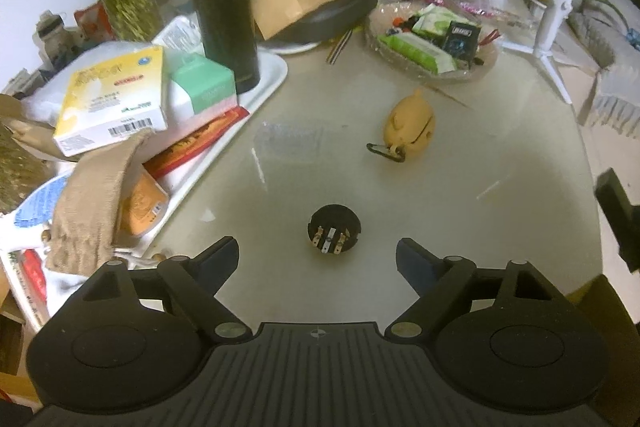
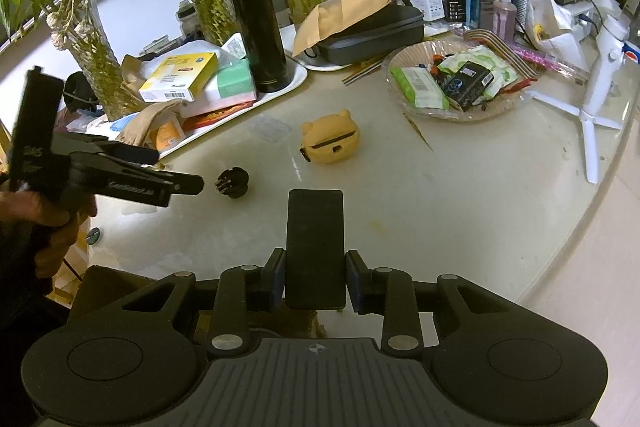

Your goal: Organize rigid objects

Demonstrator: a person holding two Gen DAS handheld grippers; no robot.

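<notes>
A small round black part with metal prongs [image 1: 334, 229] lies on the pale tabletop, just ahead of my left gripper [image 1: 318, 257], whose jaws stand wide apart with nothing between them. The right wrist view shows the same part [image 2: 232, 183] just beyond the left gripper's fingertips [image 2: 188, 183]. My right gripper [image 2: 315, 281] is shut on a flat black rectangular block [image 2: 316, 247] that stands up between its pads. A yellow bear-shaped case [image 1: 408, 123] with a black clip rests farther out on the table, and also appears as the yellow case [image 2: 330, 141] in the right wrist view.
A white tray [image 1: 272, 83] on the left holds boxes, a tall black flask [image 1: 224, 7] and packets. A glass bowl [image 1: 434, 39] of packets sits at the back right, a white tripod stand [image 1: 554, 23] beside it. Vases with plants line the back. The table edge curves at right.
</notes>
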